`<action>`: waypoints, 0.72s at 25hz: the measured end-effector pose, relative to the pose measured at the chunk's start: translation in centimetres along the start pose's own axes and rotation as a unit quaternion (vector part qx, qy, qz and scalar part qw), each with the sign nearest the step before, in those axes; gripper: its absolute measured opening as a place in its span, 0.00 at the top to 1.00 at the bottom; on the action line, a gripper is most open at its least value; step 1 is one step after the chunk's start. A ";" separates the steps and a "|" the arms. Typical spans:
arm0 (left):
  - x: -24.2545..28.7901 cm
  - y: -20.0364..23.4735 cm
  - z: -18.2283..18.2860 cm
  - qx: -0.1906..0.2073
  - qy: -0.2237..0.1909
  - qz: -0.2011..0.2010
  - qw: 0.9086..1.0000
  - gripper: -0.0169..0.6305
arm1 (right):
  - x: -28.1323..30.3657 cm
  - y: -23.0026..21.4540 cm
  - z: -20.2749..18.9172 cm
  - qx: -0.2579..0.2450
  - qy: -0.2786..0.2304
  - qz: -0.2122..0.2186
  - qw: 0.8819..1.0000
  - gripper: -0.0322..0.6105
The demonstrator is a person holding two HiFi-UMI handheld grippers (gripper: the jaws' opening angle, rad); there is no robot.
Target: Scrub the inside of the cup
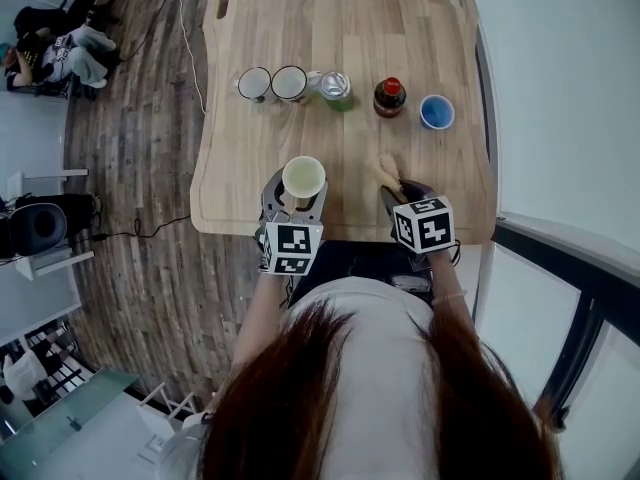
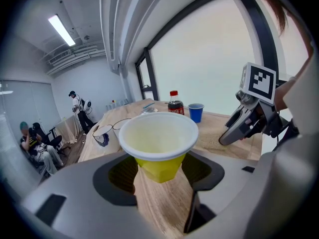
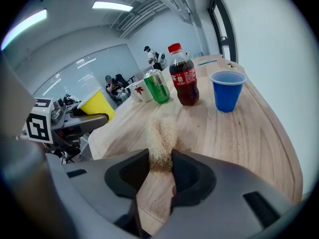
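One wooden table [image 1: 300, 38] holds everything. The left gripper [image 1: 297, 198] clasps the yellow cup [image 1: 303, 178] – upright (mouth up), near the table's front edge. Just beside it, the right gripper [image 1: 393, 193] pinches a pale fibrous scrubber [image 1: 386, 170].

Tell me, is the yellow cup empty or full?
Empty: the yellow cup shows only a bare inside in the left gripper view.
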State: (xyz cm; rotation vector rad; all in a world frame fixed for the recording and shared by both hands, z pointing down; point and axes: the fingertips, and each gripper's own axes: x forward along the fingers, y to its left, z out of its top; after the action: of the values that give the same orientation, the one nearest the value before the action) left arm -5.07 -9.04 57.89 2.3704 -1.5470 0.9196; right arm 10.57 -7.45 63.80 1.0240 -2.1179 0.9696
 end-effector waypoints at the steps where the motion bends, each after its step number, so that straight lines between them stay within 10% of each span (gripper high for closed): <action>1: -0.1 0.0 0.0 0.001 0.000 0.003 1.000 0.54 | -0.2 0.1 0.2 -0.005 -0.003 0.002 1.000 0.73; 18: -1.6 -0.1 0.7 0.031 -0.012 0.011 0.999 0.54 | -4.9 4.0 4.1 -0.063 -0.065 0.027 0.995 0.74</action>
State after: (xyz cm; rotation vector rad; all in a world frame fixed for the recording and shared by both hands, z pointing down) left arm -5.18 -8.08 56.38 2.4197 -1.5794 0.9619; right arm 9.10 -7.04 56.40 0.9941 -2.2935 0.8016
